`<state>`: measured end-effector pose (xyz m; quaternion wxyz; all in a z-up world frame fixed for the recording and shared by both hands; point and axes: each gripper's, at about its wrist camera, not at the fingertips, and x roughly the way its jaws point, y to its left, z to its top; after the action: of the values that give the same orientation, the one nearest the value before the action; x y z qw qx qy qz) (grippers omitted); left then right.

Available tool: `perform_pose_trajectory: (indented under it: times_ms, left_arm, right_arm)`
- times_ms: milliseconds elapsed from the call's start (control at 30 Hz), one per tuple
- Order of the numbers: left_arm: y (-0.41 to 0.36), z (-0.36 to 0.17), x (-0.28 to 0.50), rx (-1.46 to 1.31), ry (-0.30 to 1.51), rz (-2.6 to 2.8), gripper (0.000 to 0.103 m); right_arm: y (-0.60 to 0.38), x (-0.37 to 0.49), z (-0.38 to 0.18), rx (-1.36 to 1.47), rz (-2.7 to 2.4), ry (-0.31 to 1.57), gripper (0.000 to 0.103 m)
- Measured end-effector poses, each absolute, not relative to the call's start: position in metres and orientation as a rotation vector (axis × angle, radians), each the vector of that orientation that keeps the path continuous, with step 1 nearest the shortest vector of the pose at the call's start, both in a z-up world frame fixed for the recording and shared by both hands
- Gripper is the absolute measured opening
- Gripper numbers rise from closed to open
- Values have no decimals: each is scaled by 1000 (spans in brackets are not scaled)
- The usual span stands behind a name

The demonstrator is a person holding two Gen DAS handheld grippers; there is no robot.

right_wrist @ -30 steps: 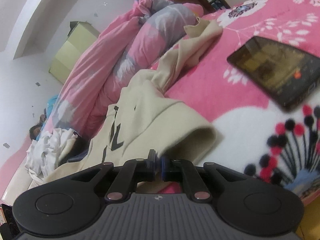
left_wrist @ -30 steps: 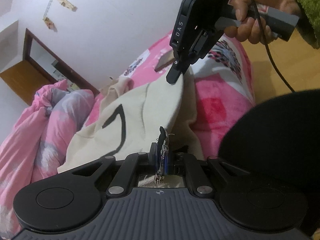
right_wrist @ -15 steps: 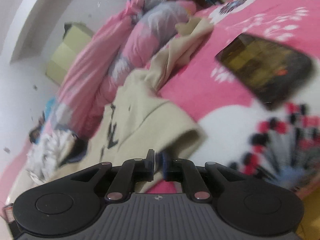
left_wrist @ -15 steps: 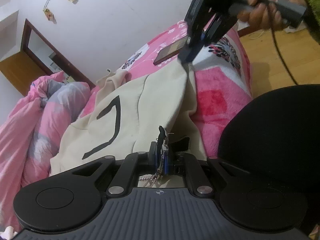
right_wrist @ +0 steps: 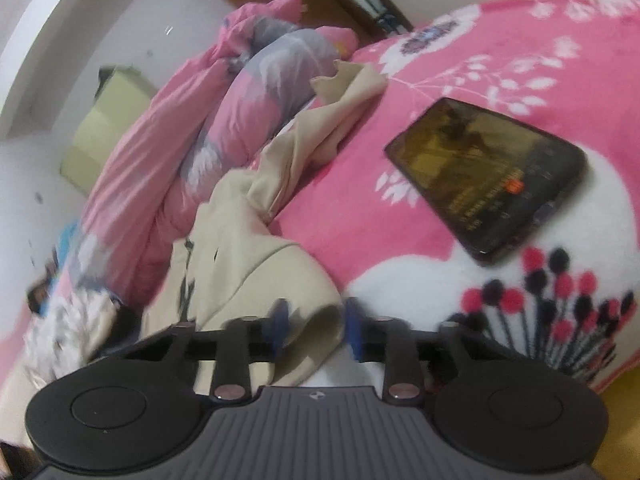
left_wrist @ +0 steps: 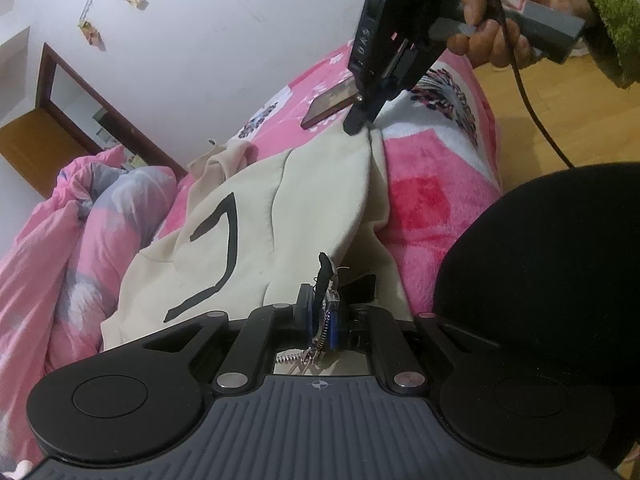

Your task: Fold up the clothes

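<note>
A cream garment [left_wrist: 312,184] with a black marking lies spread on the pink bed blanket [left_wrist: 432,200]. My left gripper [left_wrist: 325,308] is shut on its near edge, with a zipper and a black strip pinched between the blue pads. A hand holds my right gripper [left_wrist: 357,126] at the garment's far corner. In the right wrist view this gripper [right_wrist: 314,320] has its pads spread apart and closing, with a rolled fold of the cream garment [right_wrist: 240,264] between them.
A dark phone [right_wrist: 488,176] lies on the blanket just beyond the garment's corner. A bunched pink and grey duvet [left_wrist: 80,232] fills the far left. A black rounded object [left_wrist: 540,260] blocks the near right. White clothes [right_wrist: 68,332] lie piled at the left.
The right gripper's pads, pressed together earlier, now stand apart around the fold. The garment lies flatter, with more of its black marking showing. The left gripper keeps its grip.
</note>
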<state>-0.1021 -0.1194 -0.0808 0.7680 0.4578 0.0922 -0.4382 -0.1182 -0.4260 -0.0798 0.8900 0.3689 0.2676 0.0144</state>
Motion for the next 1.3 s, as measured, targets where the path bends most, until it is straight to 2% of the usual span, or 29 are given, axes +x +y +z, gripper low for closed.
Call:
perform_pose_trajectory:
  times_ms: [200, 433, 667, 767, 833, 900, 1067, 1300]
  left_arm:
    - [-123, -75, -97, 953, 234, -1017, 7]
    - [-128, -75, -94, 996, 238, -1064, 6]
    - [-127, -74, -90, 975, 261, -1074, 8]
    - [-121, -67, -92, 942, 270, -1054, 24]
    - [-111, -58, -91, 879, 294, -1057, 44]
    - [-97, -49, -91, 798, 324, -1084, 57]
    - [-72, -34, -92, 667, 371, -1125, 58]
    - [-71, -37, -74, 664, 378, -1001, 58]
  right_arm:
    - [-420, -120, -51, 617, -9, 475, 4]
    - [-405, -113, -45, 406, -82, 493, 3]
    - [-396, -99, -69, 297, -153, 575, 3]
    - [-391, -103, -62, 262, -165, 575, 11]
    - [-390, -111, -55, 235, -189, 569, 33]
    - [-391, -122, -46, 219, -213, 553, 37]
    - [-388, -143, -22, 212, -198, 478, 37]
    - [-331, -124, 0, 141, 109, 413, 34]
